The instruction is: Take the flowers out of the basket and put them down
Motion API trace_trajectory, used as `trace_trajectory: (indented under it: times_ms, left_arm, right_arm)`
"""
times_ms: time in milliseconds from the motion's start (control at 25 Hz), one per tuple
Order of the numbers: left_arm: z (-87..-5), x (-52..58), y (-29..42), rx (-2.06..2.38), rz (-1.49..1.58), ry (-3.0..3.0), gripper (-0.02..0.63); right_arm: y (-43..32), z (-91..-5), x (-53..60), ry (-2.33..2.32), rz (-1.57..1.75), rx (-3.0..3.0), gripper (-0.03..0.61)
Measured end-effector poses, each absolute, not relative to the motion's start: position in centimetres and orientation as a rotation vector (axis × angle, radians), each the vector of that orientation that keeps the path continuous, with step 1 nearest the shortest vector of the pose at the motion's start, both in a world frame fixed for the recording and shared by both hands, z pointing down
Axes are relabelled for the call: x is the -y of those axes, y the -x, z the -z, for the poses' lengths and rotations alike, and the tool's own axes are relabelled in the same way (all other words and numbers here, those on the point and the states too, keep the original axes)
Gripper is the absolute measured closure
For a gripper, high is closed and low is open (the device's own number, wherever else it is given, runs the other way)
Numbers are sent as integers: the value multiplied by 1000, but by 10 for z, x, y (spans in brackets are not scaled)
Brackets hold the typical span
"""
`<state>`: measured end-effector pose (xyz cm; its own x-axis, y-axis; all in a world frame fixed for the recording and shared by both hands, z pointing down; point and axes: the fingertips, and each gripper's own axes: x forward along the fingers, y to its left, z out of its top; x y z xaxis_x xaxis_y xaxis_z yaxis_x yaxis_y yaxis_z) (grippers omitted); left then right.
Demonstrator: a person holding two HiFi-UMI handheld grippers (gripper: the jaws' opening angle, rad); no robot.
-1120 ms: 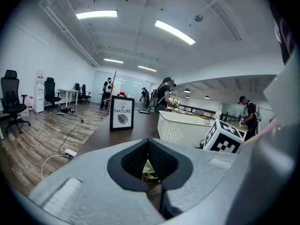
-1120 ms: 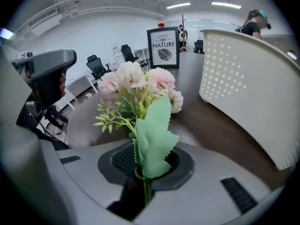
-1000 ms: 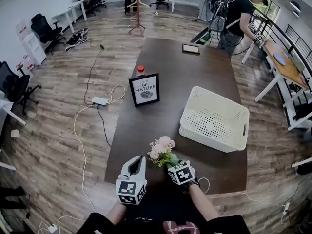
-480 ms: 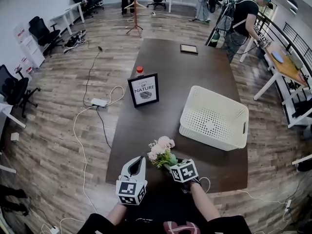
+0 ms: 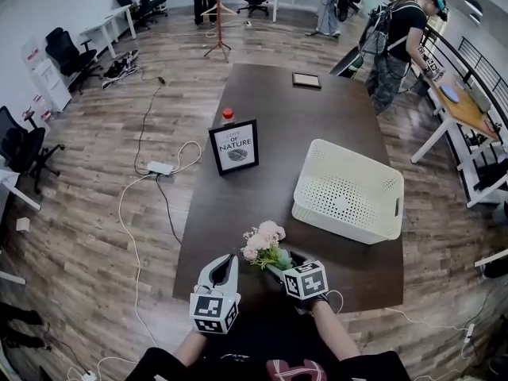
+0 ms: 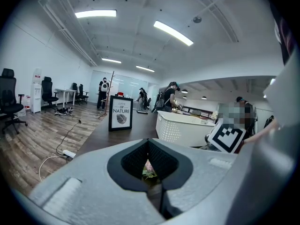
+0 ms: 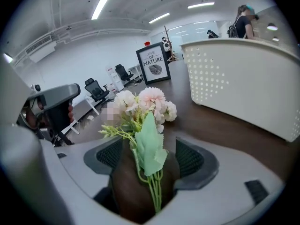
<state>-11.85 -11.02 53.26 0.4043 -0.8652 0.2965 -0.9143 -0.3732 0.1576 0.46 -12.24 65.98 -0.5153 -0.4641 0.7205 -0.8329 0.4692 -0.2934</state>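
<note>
Right gripper view: the flowers point(image 7: 146, 108) are seen lying on the table point(image 7: 211, 125), out of the basket point(image 7: 243, 78), which stands apart to their right. The stems lie between the jaws of the right gripper point(image 7: 146, 159), which have just been opening and are spread wide, pads clear of the stems. The left gripper point(image 6: 149, 144) is held closed on nothing, near the flowers

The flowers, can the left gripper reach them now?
Probably yes. The flowers lie on the table just right of the left gripper, nothing between them. Its jaws are shut, so they must open first. The right gripper's jaws, just opening, stand loose round the stems.
</note>
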Motion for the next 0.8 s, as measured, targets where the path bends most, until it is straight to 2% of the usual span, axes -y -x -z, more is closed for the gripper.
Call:
trace_trajectory:
  times_ms: [360,800]
  left_arm:
    - [-531,112,115,1527,-227,-2395,604]
    - [-530,106,117,1509,-213,-2412,604]
  right_arm:
    - [-11,-624,122,-1206,-878,2259,199]
    - [-3,-582,118,-1269,-802,2361,198]
